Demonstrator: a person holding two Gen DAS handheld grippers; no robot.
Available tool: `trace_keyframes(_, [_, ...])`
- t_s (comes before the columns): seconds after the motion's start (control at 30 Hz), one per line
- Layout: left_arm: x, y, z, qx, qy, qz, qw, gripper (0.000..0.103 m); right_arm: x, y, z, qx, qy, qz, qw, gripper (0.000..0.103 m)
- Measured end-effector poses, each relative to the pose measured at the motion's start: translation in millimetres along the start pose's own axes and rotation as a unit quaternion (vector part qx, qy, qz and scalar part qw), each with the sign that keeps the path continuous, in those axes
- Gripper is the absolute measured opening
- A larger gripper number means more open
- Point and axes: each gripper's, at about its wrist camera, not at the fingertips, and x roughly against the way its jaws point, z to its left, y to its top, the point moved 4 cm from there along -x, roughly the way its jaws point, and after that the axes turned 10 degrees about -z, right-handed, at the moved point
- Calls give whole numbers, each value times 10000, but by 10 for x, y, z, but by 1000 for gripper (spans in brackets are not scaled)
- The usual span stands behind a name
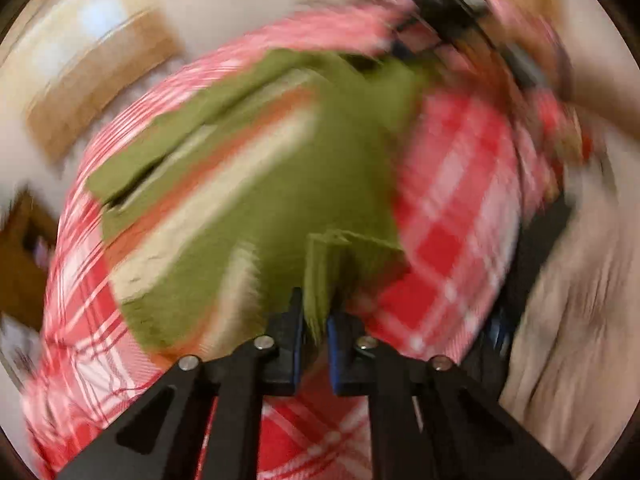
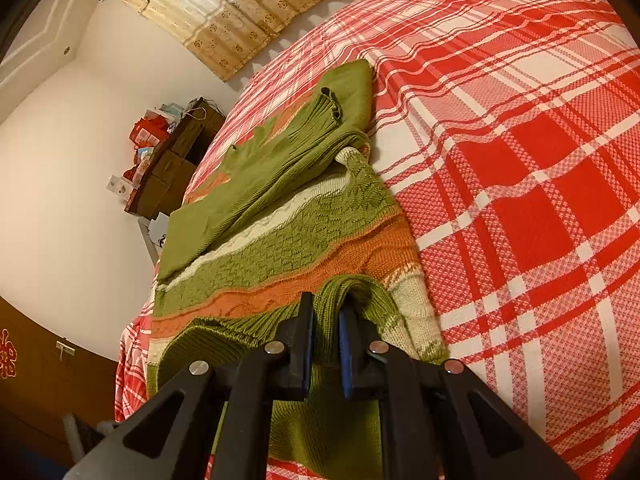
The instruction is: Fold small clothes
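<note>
Sweater (image 2: 280,236) on plaid bedspread (image 2: 520,160); left tool (image 1: 316,312) pinches green fold; right tool (image 2: 326,316) — ribbed hem.

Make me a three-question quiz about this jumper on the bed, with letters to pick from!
1. Where does the jumper lie?
A. on the checked bedspread
B. on a chair
C. on the floor

2. What colour is the bedspread?
A. blue and yellow
B. red and white
C. plain black

3. What are the right tongs doing?
A. hanging open
B. pinching a green knitted fold
C. holding a book

Answers:
1 A, checks show all round the jumper.
2 B, red and white squares.
3 B, green knit sits pressed between the pads.
</note>
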Motion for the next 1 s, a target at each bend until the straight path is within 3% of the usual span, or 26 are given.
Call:
trace_keyframes(0.07, [77, 141, 260, 807, -78, -295, 9963, 11, -1, -1, 1, -8, 2, -2, 10000, 11])
trace_keyframes(0.17, [57, 284, 625, 1710, 142, -517, 9838, 11, 0, -1, -5, -33, 10, -14, 10000, 11])
trace_keyframes(0.27, [-101, 266, 887, 2143, 534, -456, 9742, 10, 13, -6, -1, -35, -1, -35, 10000, 11])
trace_keyframes(0.4, [-281, 85, 1052, 2734, 644, -193, 9595, 10, 22, -15, -6, -51, -1, -50, 10000, 11])
trace_keyframes(0.43, [-272, 65, 1038, 2726, 633, -196, 9599, 10, 24, -16, -8, -60, -1, -52, 10000, 11])
trace_keyframes(0.53, [-29, 61, 874, 2345, 309, -505, 9703, 11, 27, -16, -11, -62, 3, -45, 10000, 11])
trace_keyframes(0.6, [140, 128, 688, 1741, 196, -649, 9824, 29, 26, -11, -17, -72, 7, -25, 10000, 11])
trace_keyframes(0.67, [322, 138, 471, 1072, 116, -668, 9919, 84, 25, -6, -23, -94, 15, -14, 10000, 11])
trace_keyframes(0.7, [384, 139, 361, 749, 91, -665, 9949, 90, 24, -2, -24, -112, 21, -13, 9999, 11])
trace_keyframes(0.8, [542, 56, 55, -299, 50, -534, 9981, 92, 13, 5, -23, -130, 18, -12, 9999, 11])
trace_keyframes(0.9, [520, -116, -105, -1041, 54, -98, 9945, 91, 13, 5, -22, -152, 34, -19, 9999, 11])
trace_keyframes(1.0, [376, -328, -217, -1824, 291, 338, 9822, 74, 7, 12, -26, -210, 67, -23, 9998, 11])
